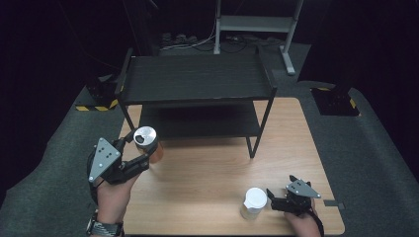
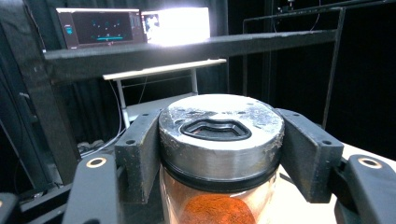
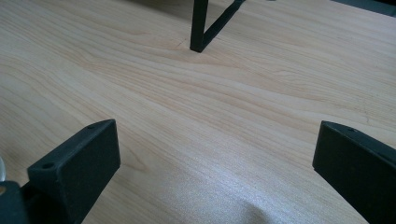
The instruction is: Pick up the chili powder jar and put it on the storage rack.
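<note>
My left gripper (image 1: 136, 151) is shut on a glass jar (image 1: 145, 136) with a silver metal lid, held in the air over the table's left side, in front of the black shelf. In the left gripper view the jar (image 2: 220, 135) stands upright between the two pads (image 2: 140, 149), which press on it just below the lid; orange-red powder shows inside. My right gripper (image 1: 272, 200) rests low near the table's front right, beside a jar with a white lid (image 1: 255, 198). In the right gripper view its jaws (image 3: 215, 163) stand wide apart with bare wood between them.
A black two-tier shelf (image 1: 195, 79) stands on the back half of the wooden table (image 1: 207, 168); its front right leg (image 3: 198, 28) lies ahead of my right gripper. Lit monitors (image 2: 140, 25) glow behind the shelf. Dark carpet surrounds the table.
</note>
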Demonstrator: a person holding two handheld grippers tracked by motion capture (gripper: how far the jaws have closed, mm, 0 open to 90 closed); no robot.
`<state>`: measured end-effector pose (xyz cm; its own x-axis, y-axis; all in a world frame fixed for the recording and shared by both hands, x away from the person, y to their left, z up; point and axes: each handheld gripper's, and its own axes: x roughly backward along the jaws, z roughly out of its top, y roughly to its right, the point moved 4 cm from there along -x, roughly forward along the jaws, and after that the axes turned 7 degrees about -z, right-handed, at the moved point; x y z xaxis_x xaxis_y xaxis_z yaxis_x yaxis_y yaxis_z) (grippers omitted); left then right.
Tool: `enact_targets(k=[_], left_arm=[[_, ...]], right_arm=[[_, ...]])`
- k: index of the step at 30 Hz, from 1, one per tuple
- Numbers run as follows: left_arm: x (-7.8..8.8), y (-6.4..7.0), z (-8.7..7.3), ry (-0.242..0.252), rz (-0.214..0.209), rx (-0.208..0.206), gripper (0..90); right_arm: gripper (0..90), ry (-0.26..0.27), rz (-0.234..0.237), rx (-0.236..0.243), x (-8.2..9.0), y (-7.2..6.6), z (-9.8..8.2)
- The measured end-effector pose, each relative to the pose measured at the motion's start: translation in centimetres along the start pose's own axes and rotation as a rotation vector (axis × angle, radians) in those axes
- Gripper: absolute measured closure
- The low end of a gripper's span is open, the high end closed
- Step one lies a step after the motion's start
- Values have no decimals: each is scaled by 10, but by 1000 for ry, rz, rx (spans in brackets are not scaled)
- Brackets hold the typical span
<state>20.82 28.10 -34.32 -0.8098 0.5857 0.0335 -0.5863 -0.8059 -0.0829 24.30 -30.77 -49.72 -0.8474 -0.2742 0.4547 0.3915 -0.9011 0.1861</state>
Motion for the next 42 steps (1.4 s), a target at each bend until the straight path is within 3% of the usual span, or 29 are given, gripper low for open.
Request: enact_targets(k=[25,32,42], left_arm=[[-16,-19,61,115,-1,22,351],[-24,-18,78,147,-1,-1,351],[-39,-20,93,168,3,4,351]], right_arm=[[0,1,3,-6,0,1,0],[0,1,4,-6,0,1,0],[0,4,6,-12,0,2,-1]])
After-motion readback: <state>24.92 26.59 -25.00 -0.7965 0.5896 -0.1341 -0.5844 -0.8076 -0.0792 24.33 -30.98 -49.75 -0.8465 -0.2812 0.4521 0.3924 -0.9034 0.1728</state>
